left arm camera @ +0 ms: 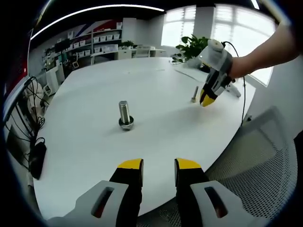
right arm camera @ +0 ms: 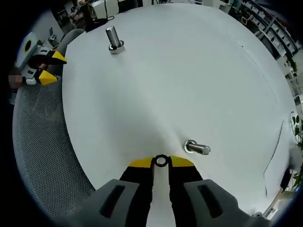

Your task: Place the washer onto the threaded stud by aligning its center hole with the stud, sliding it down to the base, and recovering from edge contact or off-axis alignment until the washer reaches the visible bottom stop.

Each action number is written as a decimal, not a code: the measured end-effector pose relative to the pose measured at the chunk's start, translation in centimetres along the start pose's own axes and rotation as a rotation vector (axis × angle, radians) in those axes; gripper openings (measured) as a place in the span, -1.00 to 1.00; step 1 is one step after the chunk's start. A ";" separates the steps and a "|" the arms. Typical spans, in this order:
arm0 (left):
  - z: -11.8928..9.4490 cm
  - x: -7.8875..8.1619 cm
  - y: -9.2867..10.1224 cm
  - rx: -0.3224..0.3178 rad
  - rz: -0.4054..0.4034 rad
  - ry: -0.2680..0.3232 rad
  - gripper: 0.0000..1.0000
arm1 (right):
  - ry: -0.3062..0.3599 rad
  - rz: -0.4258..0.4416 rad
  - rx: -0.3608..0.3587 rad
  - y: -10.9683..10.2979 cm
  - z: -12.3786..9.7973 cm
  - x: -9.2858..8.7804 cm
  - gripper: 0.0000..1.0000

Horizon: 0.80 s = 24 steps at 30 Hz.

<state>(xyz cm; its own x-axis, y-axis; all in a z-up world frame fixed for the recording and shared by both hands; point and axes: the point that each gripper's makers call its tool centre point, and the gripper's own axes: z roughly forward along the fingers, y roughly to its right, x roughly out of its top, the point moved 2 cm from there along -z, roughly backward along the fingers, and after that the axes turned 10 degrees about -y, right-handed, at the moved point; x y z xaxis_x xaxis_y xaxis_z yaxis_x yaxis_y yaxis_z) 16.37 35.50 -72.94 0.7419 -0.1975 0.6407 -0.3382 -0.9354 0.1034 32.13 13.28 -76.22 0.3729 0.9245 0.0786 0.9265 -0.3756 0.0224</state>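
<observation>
Right gripper pinches our washer at its narrow tips, stud upright just beyond and right; left gripper, part open, empty, sits well apart.

two studs, one washer, two grippers (yellow-tipped)

Bench: broad, white, rounded edge.
Chair: grey mesh, just beside the bench edge.
Windows: bright daylight at the far wall.
Plant: leafy, green, near the windows.
Shelves: white, stocked with boxes.
Ceiling light: long curved strip.
Cables: dark tangle beside the bench.
</observation>
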 end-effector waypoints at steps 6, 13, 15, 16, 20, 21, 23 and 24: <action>0.0 0.0 0.0 -0.001 0.001 -0.002 -0.52 | 0.034 0.048 -0.019 1.0 -1.2 0.2 -0.75; 0.0 0.0 0.1 -0.003 0.005 -0.001 -0.52 | 0.062 0.072 -0.039 2.0 -2.4 0.3 -0.75; 0.0 0.1 0.1 -0.005 0.005 0.002 -0.52 | 0.068 0.078 -0.047 2.4 -2.8 0.3 -0.75; 0.0 0.1 0.1 -0.005 0.005 0.003 -0.52 | 0.069 0.079 -0.048 2.4 -2.9 0.3 -0.75; -0.1 0.1 0.1 -0.006 0.004 0.005 -0.52 | 0.097 0.079 -0.072 2.6 -3.6 0.6 -0.74; -0.1 0.1 0.1 -0.007 0.004 0.005 -0.52 | 0.102 0.070 -0.080 2.6 -3.7 0.7 -0.74; -0.1 0.1 0.2 -0.010 0.006 0.004 -0.52 | 0.099 0.067 -0.088 2.6 -3.7 0.6 -0.74; -0.1 0.1 0.2 -0.010 0.006 0.006 -0.52 | 0.098 0.069 -0.090 2.6 -3.7 0.6 -0.74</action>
<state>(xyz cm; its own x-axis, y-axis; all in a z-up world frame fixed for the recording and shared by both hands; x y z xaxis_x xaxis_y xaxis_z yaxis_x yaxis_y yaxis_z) 16.34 35.36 -72.84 0.7364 -0.2017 0.6457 -0.3485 -0.9312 0.1066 34.61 12.59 -72.38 0.4249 0.8871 0.1801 0.8889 -0.4465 0.1022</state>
